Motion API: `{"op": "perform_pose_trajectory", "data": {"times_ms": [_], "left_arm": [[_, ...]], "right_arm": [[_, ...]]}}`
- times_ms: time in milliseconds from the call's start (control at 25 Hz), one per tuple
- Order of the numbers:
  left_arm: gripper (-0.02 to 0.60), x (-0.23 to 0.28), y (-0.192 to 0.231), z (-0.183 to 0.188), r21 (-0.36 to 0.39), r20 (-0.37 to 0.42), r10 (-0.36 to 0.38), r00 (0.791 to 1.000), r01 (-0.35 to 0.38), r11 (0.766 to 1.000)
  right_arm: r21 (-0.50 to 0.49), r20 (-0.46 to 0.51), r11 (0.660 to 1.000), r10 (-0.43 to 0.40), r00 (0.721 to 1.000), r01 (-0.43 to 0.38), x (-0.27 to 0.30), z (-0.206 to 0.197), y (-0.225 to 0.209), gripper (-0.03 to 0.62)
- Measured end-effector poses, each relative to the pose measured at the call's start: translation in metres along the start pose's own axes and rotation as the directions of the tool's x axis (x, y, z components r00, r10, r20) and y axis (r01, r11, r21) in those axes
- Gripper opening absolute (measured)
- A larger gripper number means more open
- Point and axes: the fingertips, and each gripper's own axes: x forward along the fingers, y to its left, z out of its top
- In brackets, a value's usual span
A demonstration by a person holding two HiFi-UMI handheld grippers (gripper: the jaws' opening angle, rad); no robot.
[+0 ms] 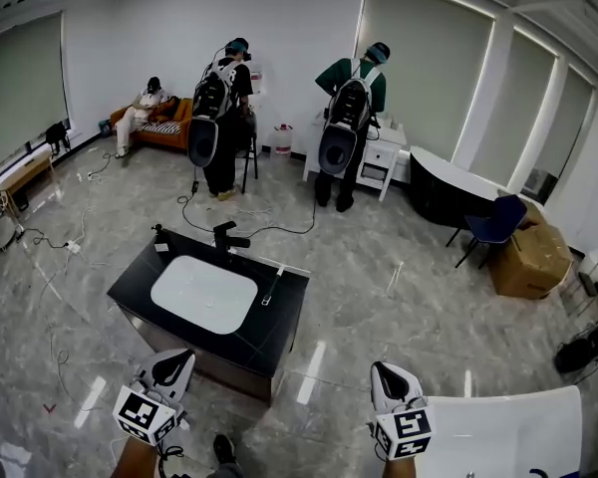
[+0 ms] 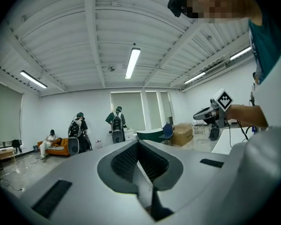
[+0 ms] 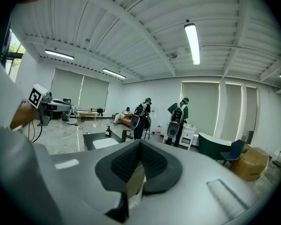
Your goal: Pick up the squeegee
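Note:
The squeegee (image 1: 272, 287), a slim pale bar, lies on the black vanity counter (image 1: 279, 322) just right of the white sink basin (image 1: 204, 293). A black faucet (image 1: 224, 235) stands at the counter's far edge. My left gripper (image 1: 174, 358) hangs in front of the counter's near left corner, jaws shut and empty. My right gripper (image 1: 382, 369) is well right of the counter over the floor, also shut and empty. In the left gripper view my left gripper (image 2: 138, 144) shows its pads meeting. In the right gripper view the right gripper (image 3: 140, 143) shows the same, with the counter (image 3: 91, 137) beyond.
Two people with backpacks (image 1: 219, 118) (image 1: 349, 118) stand at the back, and another sits on an orange couch (image 1: 169, 132). A white table (image 1: 508, 431) is at my lower right. Cables (image 1: 279, 229) trail over the marble floor. A blue chair (image 1: 493, 222) and a cardboard box (image 1: 528, 257) stand at right.

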Motion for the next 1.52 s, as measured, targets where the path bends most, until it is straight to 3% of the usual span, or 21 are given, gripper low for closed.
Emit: {"op": "perform_pose_trajectory", "data": {"times_ms": [360,960,1200,1520], "left_arm": [[0.005,0.082,0.094,0.003,0.010,0.027,-0.130,0.991,0.130,0.991],[0.005,0.156,0.206,-0.008,-0.009,0.031,-0.236,0.971,0.237,0.972],[0.005,0.168,0.235,-0.020,-0.033,0.030,-0.229,0.973,0.229,0.973],[0.005,0.197,0.263,-0.049,-0.052,-0.015,-0.132,0.991,0.131,0.990]], "right_arm": [[0.018,-0.033,0.994,-0.106,0.994,0.107,0.085,0.024,0.019,0.009],[0.043,-0.076,0.980,-0.190,0.979,0.193,0.207,0.051,0.034,0.009],[0.029,-0.093,0.988,-0.147,0.985,0.150,0.262,0.054,0.043,0.009],[0.014,-0.100,0.999,-0.027,0.995,0.028,0.357,0.043,0.024,0.009]]}}
